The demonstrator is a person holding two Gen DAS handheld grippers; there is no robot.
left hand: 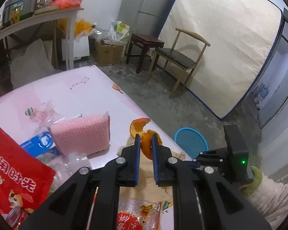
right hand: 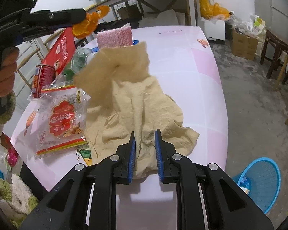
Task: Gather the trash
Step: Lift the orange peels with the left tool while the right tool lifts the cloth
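Pink-topped bench (right hand: 192, 80) crowded with wrappers ran into a bare concrete floor. My left tool (left hand: 146, 143) was nearly closed on the orange peel (left hand: 146, 143), lifted at centre frame; a loose curl could tear away. My right tool (right hand: 145, 147) pinched the tan paper towel (right hand: 144, 103). The blue bin (right hand: 259, 182) waited lower right, easy to miss.
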